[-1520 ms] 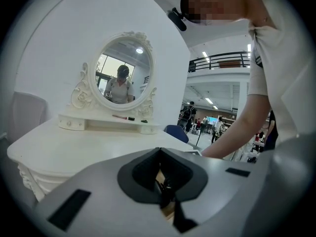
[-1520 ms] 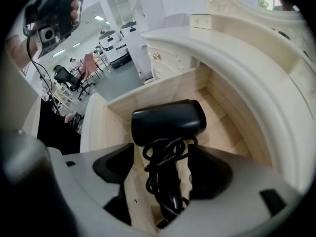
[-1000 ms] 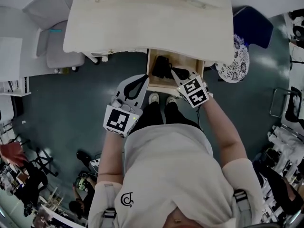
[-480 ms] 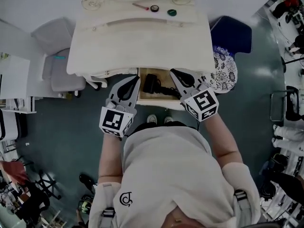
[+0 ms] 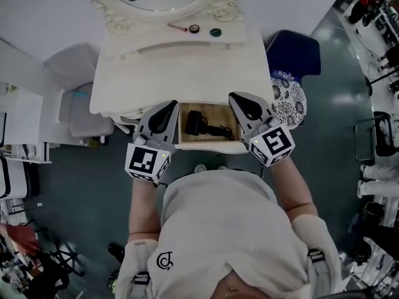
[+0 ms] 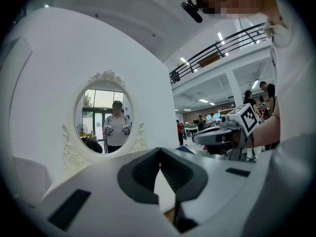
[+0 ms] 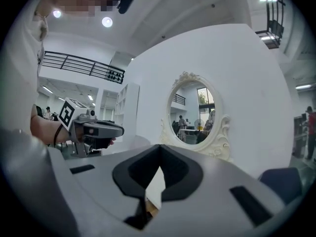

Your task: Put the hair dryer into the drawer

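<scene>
Black hair dryer (image 5: 198, 122) lying with its cord inside the open drawer (image 5: 209, 147) of the white bench (image 5: 181, 58). Left claw (image 5: 170, 104) and right claw (image 5: 238, 97), each pressed together and empty, flank the drawer's left and right sides.

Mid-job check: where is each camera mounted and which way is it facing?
Head view: on the head, steeply down onto dressing table, open drawer, hair dryer; torso and both grippers show.
Left gripper view: on left gripper, toward mirror; its shut jaws, right gripper.
Right gripper view: likewise; shut jaws, left gripper.
Shared: gripper views both see mirror.
</scene>
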Demonstrator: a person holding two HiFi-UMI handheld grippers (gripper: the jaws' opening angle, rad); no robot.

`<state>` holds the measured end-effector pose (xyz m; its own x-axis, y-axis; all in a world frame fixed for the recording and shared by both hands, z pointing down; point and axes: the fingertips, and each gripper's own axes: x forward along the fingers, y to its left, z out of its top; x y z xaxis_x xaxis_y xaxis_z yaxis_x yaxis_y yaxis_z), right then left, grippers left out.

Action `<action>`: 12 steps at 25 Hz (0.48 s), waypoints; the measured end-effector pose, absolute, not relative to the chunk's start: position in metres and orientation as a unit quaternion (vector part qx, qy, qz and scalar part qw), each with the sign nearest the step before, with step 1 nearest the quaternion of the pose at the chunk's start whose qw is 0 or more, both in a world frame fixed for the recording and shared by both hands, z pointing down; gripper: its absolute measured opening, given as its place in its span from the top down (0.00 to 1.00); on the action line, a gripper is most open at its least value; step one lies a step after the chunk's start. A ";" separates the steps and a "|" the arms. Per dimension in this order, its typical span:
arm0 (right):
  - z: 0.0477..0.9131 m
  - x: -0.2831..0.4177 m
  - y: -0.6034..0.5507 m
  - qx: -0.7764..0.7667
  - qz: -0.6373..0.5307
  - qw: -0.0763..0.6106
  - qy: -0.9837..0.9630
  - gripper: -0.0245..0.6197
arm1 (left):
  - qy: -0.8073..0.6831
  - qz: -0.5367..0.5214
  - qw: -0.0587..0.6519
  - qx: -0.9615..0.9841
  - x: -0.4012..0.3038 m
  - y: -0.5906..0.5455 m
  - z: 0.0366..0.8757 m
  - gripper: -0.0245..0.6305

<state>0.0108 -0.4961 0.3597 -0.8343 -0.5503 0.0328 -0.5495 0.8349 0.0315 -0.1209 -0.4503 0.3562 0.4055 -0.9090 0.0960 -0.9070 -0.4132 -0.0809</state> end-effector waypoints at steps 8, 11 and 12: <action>0.350 0.019 -0.501 0.300 -0.005 0.003 -0.954 0.95 | 0.534 -0.061 0.012 -0.843 -0.111 -0.457 0.352 0.94; 0.348 0.017 -0.502 0.298 -0.006 0.006 -0.955 0.95 | 0.530 -0.060 0.011 -0.846 -0.108 -0.458 0.351 0.94; 0.349 0.016 -0.502 0.297 -0.005 0.008 -0.955 0.95 | 0.528 -0.059 0.012 -0.847 -0.108 -0.458 0.350 0.94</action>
